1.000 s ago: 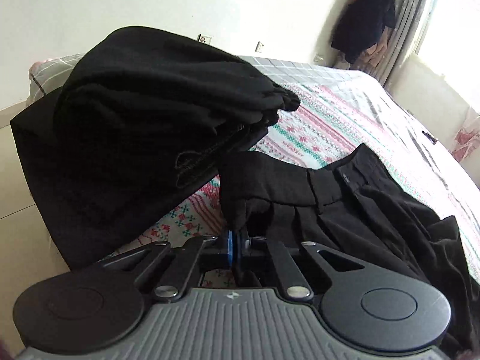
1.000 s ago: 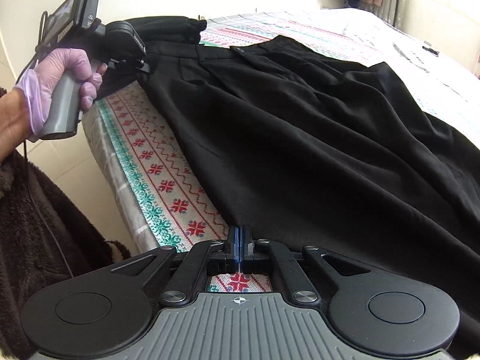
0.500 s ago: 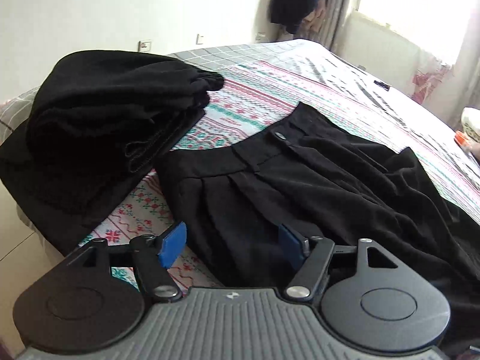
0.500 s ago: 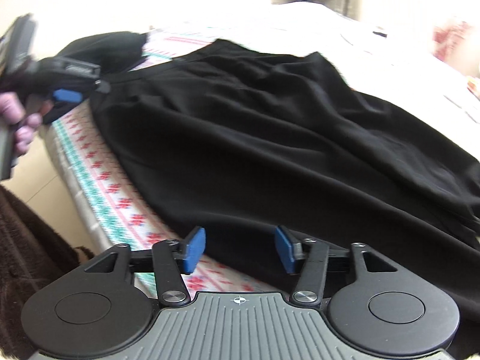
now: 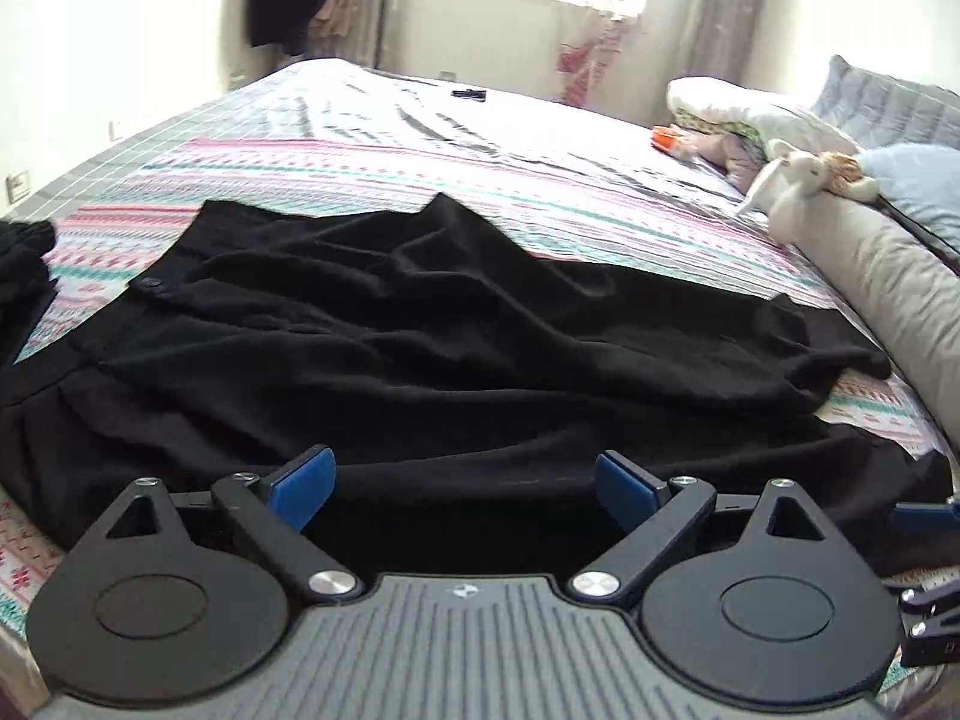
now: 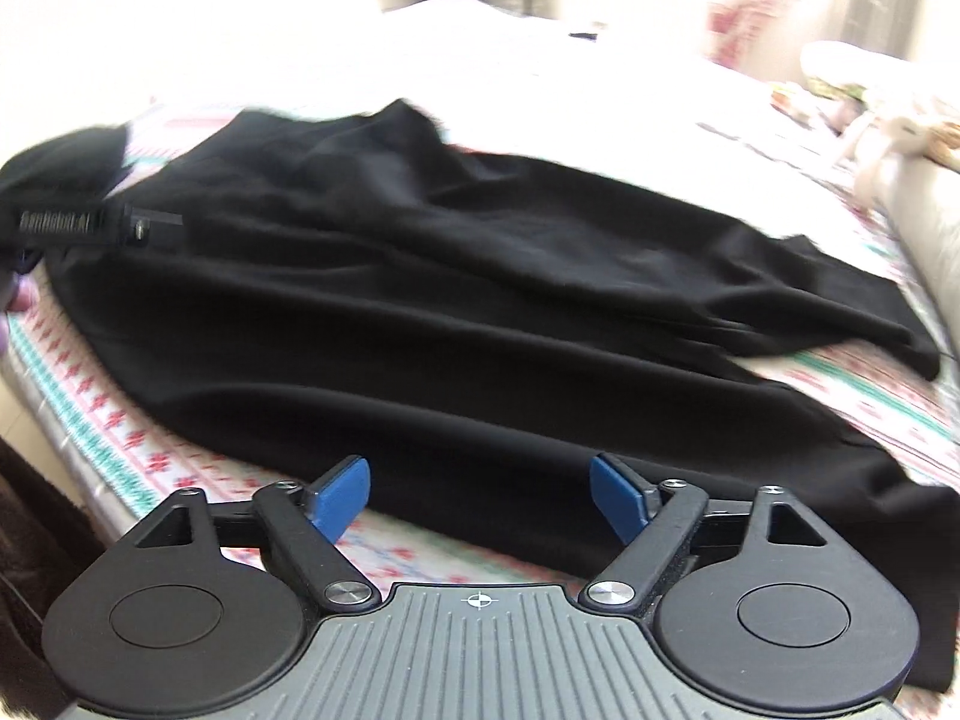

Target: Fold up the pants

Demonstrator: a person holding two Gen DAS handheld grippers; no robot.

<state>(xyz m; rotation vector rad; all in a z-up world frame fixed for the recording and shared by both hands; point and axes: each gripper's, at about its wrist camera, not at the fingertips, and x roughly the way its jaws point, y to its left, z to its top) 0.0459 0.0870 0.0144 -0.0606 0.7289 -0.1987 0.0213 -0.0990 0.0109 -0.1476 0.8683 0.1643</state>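
Left claw (image 6: pixel 90 222) shows blurred, unreadable white lettering above pants (image 6: pixel 480 300).

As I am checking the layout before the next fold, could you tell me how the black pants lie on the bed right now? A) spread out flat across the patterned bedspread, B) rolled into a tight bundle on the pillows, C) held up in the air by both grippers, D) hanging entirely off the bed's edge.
A: the black pants lie spread across the patterned bedspread, and neither the left gripper nor the right gripper has cloth pinched between its pads.
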